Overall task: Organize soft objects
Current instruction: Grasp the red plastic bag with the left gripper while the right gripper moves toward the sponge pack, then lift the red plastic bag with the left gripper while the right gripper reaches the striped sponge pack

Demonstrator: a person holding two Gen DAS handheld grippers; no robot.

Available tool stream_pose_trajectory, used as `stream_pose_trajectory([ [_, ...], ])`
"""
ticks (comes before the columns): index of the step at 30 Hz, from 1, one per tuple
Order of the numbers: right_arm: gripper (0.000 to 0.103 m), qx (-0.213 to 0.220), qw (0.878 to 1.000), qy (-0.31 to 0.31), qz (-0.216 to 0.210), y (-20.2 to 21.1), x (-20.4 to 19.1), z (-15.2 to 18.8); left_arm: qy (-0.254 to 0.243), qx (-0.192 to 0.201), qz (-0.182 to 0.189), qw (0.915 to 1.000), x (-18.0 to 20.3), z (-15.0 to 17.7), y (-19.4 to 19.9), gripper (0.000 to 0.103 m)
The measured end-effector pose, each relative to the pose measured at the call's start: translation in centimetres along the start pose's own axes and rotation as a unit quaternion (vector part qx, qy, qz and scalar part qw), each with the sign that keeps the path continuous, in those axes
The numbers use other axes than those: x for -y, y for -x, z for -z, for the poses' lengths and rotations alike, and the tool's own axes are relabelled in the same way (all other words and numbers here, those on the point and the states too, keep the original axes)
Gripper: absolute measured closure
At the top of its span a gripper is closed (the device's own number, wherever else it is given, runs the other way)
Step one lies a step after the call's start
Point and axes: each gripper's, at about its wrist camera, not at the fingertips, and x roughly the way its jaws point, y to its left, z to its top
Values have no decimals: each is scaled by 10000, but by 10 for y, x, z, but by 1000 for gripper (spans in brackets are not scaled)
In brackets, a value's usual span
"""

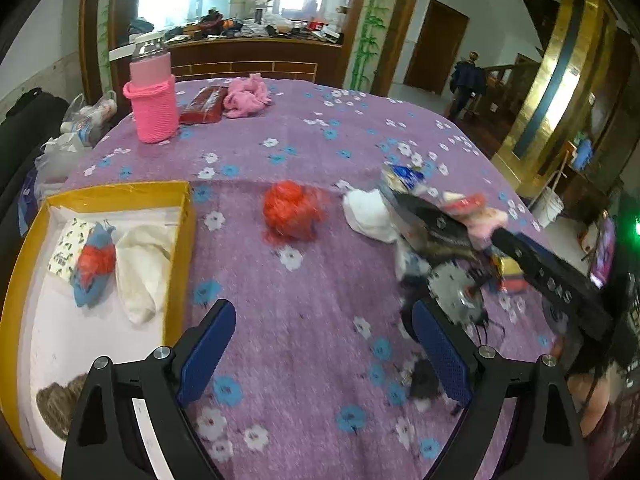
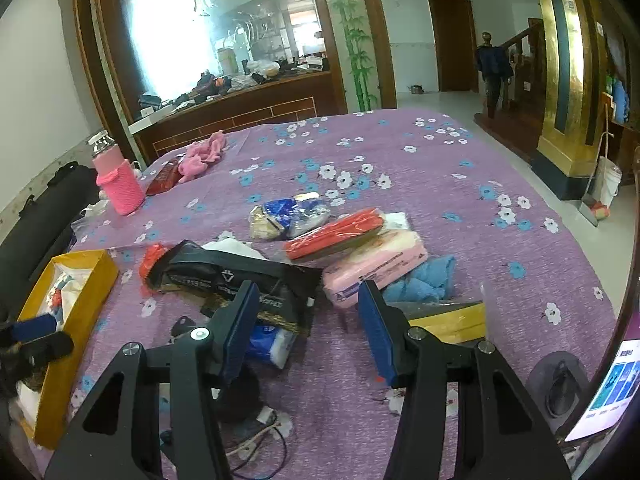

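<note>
A yellow box (image 1: 182,240) at the left holds a white sock (image 1: 140,272), a blue-and-red soft item (image 1: 94,266), a patterned cloth and a brown furry thing. My left gripper (image 1: 320,344) is open and empty over the purple floral cloth beside the box. A red soft ball (image 1: 294,210) and a white cloth (image 1: 370,214) lie ahead. My right gripper (image 2: 306,320) is open and empty above a pile: a black packet (image 2: 240,276), a pink packet (image 2: 376,264), a red packet (image 2: 336,234), a blue cloth (image 2: 428,280). The box also shows in the right wrist view (image 2: 68,360).
A pink knitted bottle holder (image 1: 154,104), a dark red packet (image 1: 202,104) and a pink cloth (image 1: 246,96) stand at the table's far left. A blue-and-white bag (image 2: 290,214) lies behind the pile. Cables (image 2: 256,432) lie near the front edge. A phone (image 2: 608,384) is at the right.
</note>
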Motion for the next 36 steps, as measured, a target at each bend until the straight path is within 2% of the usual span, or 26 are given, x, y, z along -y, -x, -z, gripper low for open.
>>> stream_pose_trajectory([
  [7, 53, -68, 9995, -313, 10, -2, 16, 0, 310, 35, -73, 9995, -13, -26, -20, 12],
  [13, 53, -65, 9984, -553, -37, -3, 25, 0, 576, 21, 63, 9983, -17, -54, -46, 12],
  [17, 53, -120, 9977, -665, -61, -6, 28, 1, 746, -106, 216, 9969, -19, -73, -74, 13],
  [19, 53, -158, 9971, -736, -86, -8, 30, 3, 676, -213, 286, 9971, -15, -80, -89, 13],
  [22, 53, -268, 9965, -782, -106, -13, 31, 4, 549, -262, 12, 9981, -12, -89, -110, 12],
  [26, 53, -334, 9962, -801, -115, -17, 31, 6, 740, -256, -541, 9955, -25, -98, -140, 12],
  [29, 53, -291, 9960, -839, -62, -17, 32, 6, 596, -341, -860, 9939, -29, -98, -162, 12],
  [30, 53, -265, 9958, -871, -59, -16, 34, 6, 497, -423, -906, 9937, -25, -95, -170, 16],
  [31, 53, -238, 9955, -911, -40, -15, 36, 6, 424, -530, -910, 9935, -22, -93, -176, 28],
  [32, 53, -222, 9954, -937, -21, -15, 37, 6, 372, -657, -884, 9932, -19, -90, -181, 43],
  [33, 53, -210, 9952, -959, -5, -15, 39, 5, 327, -750, -836, 9931, -16, -87, -184, 62],
  [36, 53, -192, 9947, -1005, 34, -15, 42, 5, 18, -878, -796, 9929, -9, -84, -186, 63],
])
